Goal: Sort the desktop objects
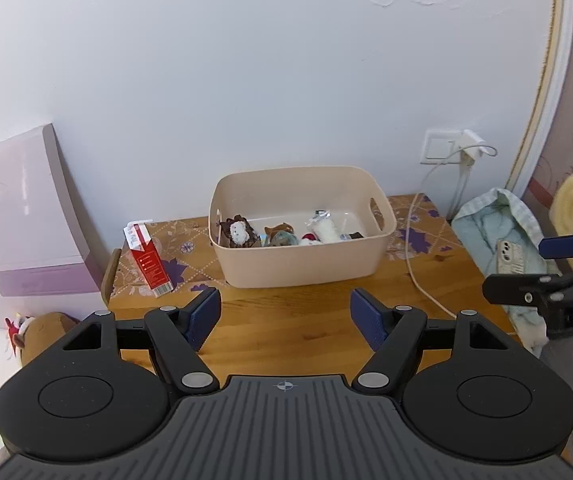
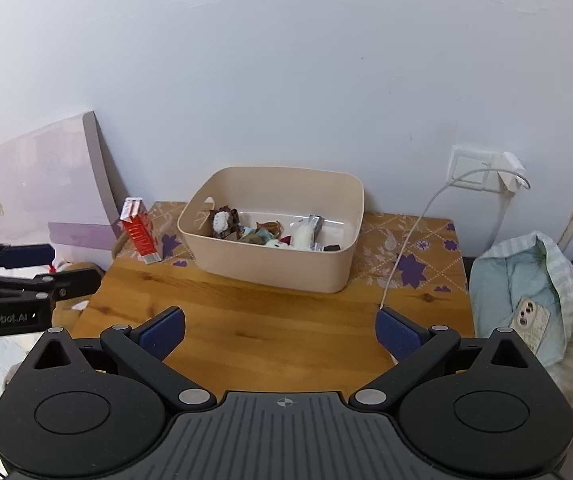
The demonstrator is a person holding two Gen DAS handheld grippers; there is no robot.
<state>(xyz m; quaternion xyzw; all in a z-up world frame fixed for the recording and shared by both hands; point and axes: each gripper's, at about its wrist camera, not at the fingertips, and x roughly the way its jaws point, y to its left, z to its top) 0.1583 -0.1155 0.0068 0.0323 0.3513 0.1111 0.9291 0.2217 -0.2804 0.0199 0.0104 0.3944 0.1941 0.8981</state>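
— Two grippers, both empty? What's the point of holding them back like that?

— Both spread with nothing between the pads; the left gripper (image 1: pixel 285 317) and the right gripper (image 2: pixel 280 332) hang over the bare near half of the table (image 1: pixel 306 332), side by side — I'd say clear of the work, so the bin stays in full view.

— And the things to sort?

— Mostly inside the bin (image 1: pixel 302 256) already; small toys and packets lie on its floor, bunched toward the near wall; it sits at the back, close to the wall — a sensible spot, since it leaves the front free.

— Anything left out?

— One red box (image 1: pixel 148 258) stands tilted just left of the bin, on the mat; a cable (image 2: pixel 400 248) trails across the right side; either may be next, though I can't tell.
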